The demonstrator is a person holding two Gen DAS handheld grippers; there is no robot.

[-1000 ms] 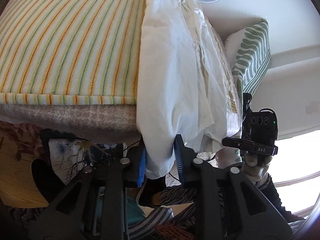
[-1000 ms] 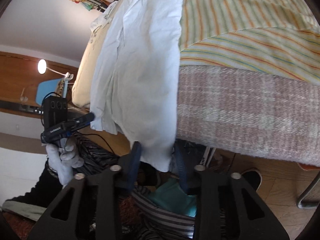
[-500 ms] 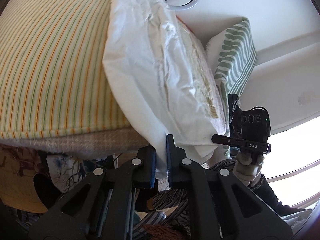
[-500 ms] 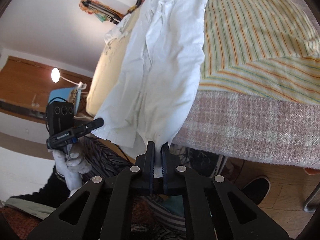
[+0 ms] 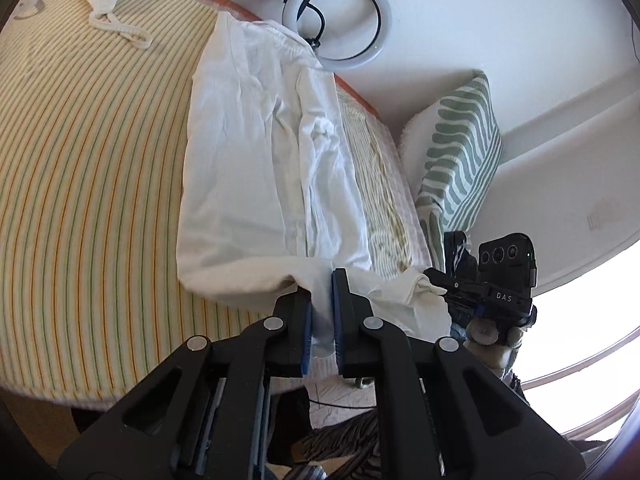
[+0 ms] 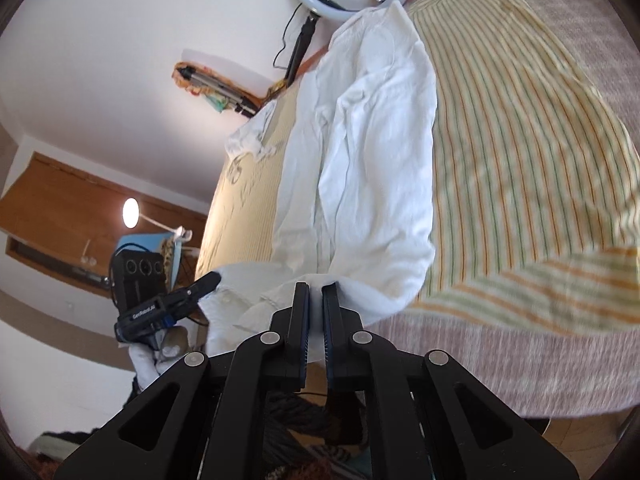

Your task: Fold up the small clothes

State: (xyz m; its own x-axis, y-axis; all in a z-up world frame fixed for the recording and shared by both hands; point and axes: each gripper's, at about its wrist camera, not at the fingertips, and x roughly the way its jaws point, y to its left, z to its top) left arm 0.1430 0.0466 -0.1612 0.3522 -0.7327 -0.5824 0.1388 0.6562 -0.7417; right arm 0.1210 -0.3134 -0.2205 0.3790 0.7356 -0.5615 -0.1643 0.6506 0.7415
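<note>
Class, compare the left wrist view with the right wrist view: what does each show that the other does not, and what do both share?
Only the left wrist view shows the green-and-white patterned cushion beside the bed. Only the right wrist view shows the lit lamp against the wooden panel. Both show the white garment lying on the striped bedspread, the ring light on the wall, and the left gripper and right gripper, each shut on the garment's near edge.

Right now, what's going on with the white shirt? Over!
Left hand-held gripper and right hand-held gripper both shut on white shirt hem. Shirt on striped bed. Nothing blocking.
</note>
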